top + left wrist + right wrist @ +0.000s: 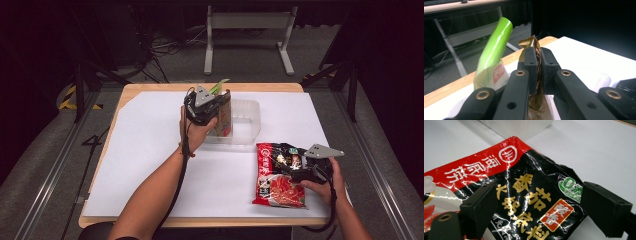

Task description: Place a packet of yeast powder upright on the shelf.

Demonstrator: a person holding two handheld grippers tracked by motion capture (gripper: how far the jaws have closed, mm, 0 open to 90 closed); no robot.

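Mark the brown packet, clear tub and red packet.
brown packet [537, 75], left gripper view, pinched edge between the jaws.
clear tub [248, 120], high view, right wall.
red packet [272, 172], high view, left half of its front.

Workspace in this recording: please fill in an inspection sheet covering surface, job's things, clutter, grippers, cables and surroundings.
Surface: wooden table covered by a white sheet.
Job's things: brown packet held upright over a clear plastic tub; green packet standing beside it; red-and-black sauce packet lying flat at the near right.
Clutter: nothing seen.
Grippers: left gripper shut on the brown packet's top edge; right gripper open, fingers straddling the sauce packet's corner.
Cables: one trails along each forearm; loose cables on the floor beyond.
Surroundings: dark room, grey floor, white table frame behind.
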